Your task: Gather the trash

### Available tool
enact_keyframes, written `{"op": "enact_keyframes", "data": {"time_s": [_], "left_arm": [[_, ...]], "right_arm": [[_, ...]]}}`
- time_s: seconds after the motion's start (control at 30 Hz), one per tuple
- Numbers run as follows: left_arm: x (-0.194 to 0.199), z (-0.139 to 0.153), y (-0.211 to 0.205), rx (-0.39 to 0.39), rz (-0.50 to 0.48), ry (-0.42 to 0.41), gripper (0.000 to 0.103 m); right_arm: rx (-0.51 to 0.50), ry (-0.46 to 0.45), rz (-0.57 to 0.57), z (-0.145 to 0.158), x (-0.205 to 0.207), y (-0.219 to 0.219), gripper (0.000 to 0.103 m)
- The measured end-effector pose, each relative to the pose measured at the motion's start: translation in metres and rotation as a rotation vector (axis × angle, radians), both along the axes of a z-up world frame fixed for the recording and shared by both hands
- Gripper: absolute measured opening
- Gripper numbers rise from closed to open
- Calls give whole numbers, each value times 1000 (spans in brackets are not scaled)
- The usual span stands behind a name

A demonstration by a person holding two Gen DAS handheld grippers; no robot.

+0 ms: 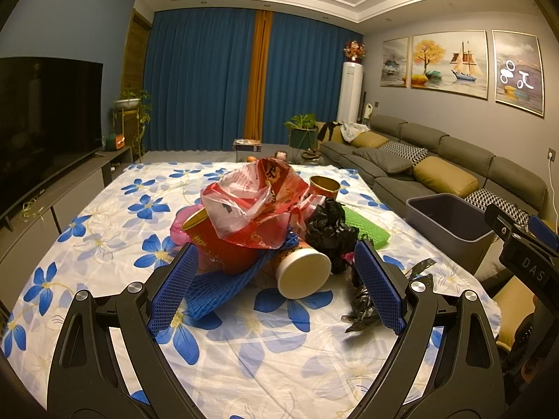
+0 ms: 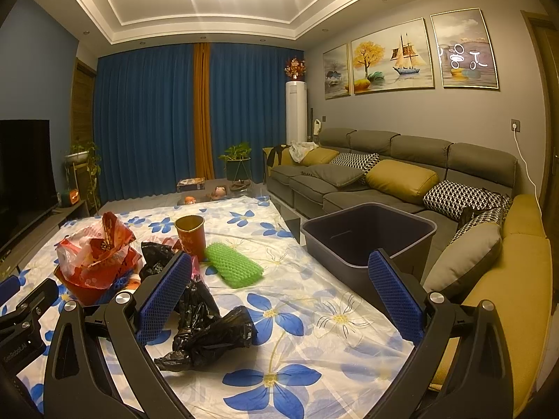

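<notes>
1. Television [image 1: 42,122]: stood dark at the far left on a low grey cabinet, well apart from the trash.
2. Flowered cloth [image 1: 244,349]: white with blue blossoms, covered the table and bore all the trash.
3. Left gripper [image 1: 276,289]: hovered low over the cloth, its jaws spread wide and holding nothing; the trash heap lay just ahead between the blue pads.
4. Blue foam net [image 1: 216,289]: lay beside the left pad, under the red cup.
5. Red paper cup [image 1: 223,244]: lay tilted on its side, partly covered by a red and white plastic bag [image 1: 251,202].
6. Toppled cup [image 1: 304,276]: lay on its side with its pale base facing the camera.
7. Black plastic bag [image 1: 328,230]: crumpled, just right of the toppled cup.
8. Upright red cup [image 2: 190,235]: stood behind the heap, gold inside.
9. Green foam net [image 2: 233,265]: lay just right of the upright cup.
10. Second black bag [image 2: 209,335]: lay crumpled beside the inner pad of the right gripper.
11. Right gripper [image 2: 283,300]: jaws wide apart, empty, over the cloth.
12. Grey bin [image 2: 370,234]: stood open at the table's right edge.
13. Sofa [image 2: 401,160]: grey with yellow and patterned cushions, along the right wall.
</notes>
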State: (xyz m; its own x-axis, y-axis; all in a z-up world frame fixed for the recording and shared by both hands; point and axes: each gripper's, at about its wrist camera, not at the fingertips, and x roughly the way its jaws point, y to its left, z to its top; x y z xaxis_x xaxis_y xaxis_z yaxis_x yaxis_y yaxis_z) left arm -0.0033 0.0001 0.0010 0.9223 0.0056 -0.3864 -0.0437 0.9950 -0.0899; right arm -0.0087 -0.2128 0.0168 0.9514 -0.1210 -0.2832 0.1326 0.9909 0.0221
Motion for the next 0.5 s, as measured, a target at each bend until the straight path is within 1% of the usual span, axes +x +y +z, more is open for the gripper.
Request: {"op": "enact_keyframes", "data": {"time_s": [0.5], "left_arm": [[0,0,0,1,1,-1,89]], "right_arm": [[1,-1,0,1,0,0,98]]}}
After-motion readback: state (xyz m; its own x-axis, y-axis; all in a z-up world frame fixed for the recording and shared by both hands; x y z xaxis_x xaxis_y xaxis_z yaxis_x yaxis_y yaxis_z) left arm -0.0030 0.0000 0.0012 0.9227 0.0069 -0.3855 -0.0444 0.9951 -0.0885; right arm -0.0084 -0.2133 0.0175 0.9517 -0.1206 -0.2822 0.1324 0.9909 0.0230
